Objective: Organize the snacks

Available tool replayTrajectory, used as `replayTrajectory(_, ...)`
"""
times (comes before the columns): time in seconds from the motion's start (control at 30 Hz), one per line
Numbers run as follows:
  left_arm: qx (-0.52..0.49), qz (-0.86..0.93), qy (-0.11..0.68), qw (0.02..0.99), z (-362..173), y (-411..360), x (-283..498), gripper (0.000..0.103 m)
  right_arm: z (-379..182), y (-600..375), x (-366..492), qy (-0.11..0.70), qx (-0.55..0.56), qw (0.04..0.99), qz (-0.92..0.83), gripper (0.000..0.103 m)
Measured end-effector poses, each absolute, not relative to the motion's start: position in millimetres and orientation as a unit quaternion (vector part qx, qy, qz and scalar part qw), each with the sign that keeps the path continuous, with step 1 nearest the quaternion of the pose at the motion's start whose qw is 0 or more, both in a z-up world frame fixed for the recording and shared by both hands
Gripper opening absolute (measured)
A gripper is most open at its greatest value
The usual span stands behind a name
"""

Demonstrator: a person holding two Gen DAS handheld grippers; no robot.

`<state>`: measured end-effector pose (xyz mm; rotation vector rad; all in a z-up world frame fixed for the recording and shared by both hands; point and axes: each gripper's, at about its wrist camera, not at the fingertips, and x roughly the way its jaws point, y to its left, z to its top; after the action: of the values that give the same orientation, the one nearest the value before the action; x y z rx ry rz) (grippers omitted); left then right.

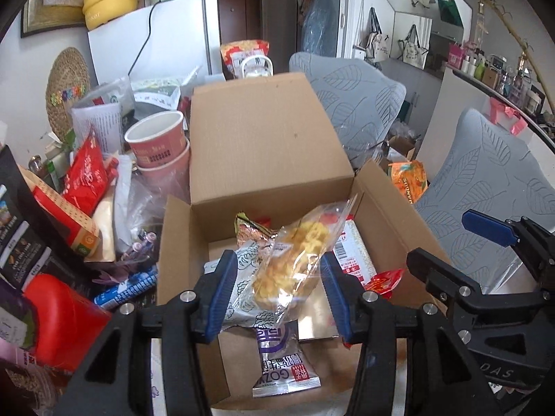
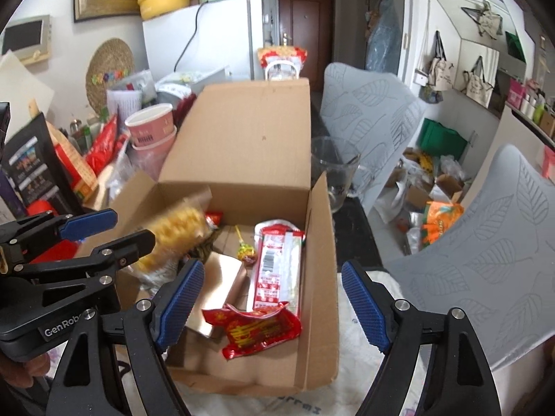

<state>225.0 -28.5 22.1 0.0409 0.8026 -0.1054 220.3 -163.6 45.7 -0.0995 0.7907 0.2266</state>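
An open cardboard box (image 1: 270,138) (image 2: 319,277) stands in front of me with its lid up. My left gripper (image 1: 279,291) is open above the box. A clear bag of yellow snacks (image 1: 301,256) lies between its fingers, blurred in the right wrist view (image 2: 177,235). Inside the box lie a purple-and-silver packet (image 1: 284,371), a red-and-white packet (image 2: 277,270), a red wrapper (image 2: 256,329), a lollipop (image 2: 242,249) and a shiny card (image 2: 218,284). My right gripper (image 2: 270,308) is open over the box's front right part. It also shows in the left wrist view (image 1: 461,242).
Left of the box is a pile: stacked pink paper cups (image 1: 159,145), red packets (image 1: 86,173), a red lid (image 1: 66,315), batteries (image 1: 138,246). A glass mug (image 2: 333,170) stands right of the box. Grey leaf-patterned chairs (image 2: 485,242) are on the right.
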Motion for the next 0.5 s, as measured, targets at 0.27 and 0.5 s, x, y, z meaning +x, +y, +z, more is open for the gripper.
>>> replayTrajectory(0.27, 0.017, -0.039, 0.345, 0.938, 66.3, -21.8, 194.9, 0.049, 85.5, -165.4, 189.1, 0.338, -0.044, 0.933, 0.117, 0.083)
replayTrajectory(0.5, 0.018, -0.04, 0.302, 0.952, 102.7, -16.9, 153.7, 0.049, 120.1, -169.3, 154.7, 0.295, -0.03, 0.947, 0.126, 0.083)
